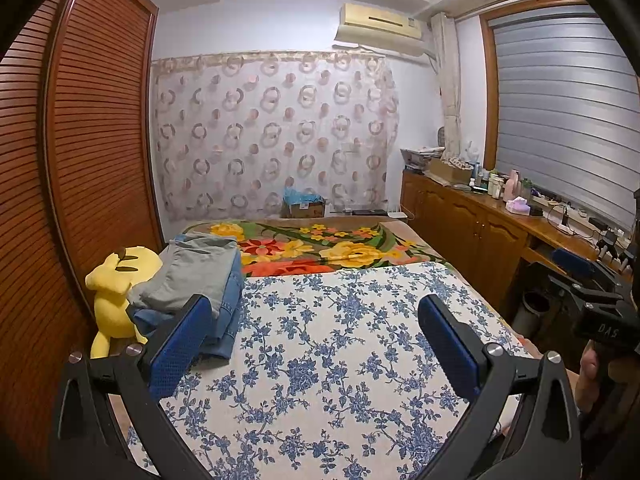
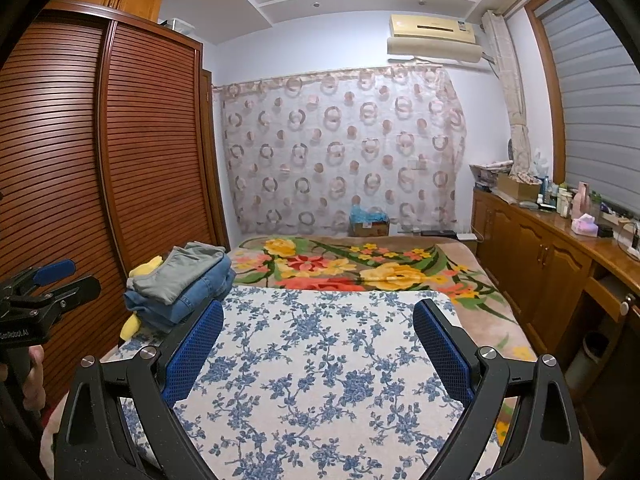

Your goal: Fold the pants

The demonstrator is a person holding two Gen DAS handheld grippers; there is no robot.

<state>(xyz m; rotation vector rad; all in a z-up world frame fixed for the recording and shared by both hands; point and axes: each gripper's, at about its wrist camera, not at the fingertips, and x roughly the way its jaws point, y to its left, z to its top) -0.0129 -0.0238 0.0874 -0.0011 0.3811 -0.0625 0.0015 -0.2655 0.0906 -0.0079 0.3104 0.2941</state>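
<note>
A stack of folded pants lies at the bed's left side: grey pants (image 1: 192, 272) on top of blue jeans (image 1: 230, 304). It also shows in the right wrist view, with the grey pants (image 2: 184, 272) above the jeans (image 2: 192, 296). My left gripper (image 1: 316, 312) is open and empty above the blue-flowered cloth (image 1: 340, 360), just right of the stack. My right gripper (image 2: 318, 316) is open and empty over the same cloth (image 2: 320, 380). Each gripper shows at the edge of the other's view, the right one (image 1: 592, 280) and the left one (image 2: 44, 280).
A yellow plush toy (image 1: 116, 292) sits beside the stack against the slatted wardrobe (image 1: 80, 160). A bright floral blanket (image 1: 320, 248) covers the far bed. A wooden counter (image 1: 500, 216) with bottles runs along the right. A cardboard box (image 1: 304, 206) stands past the bed.
</note>
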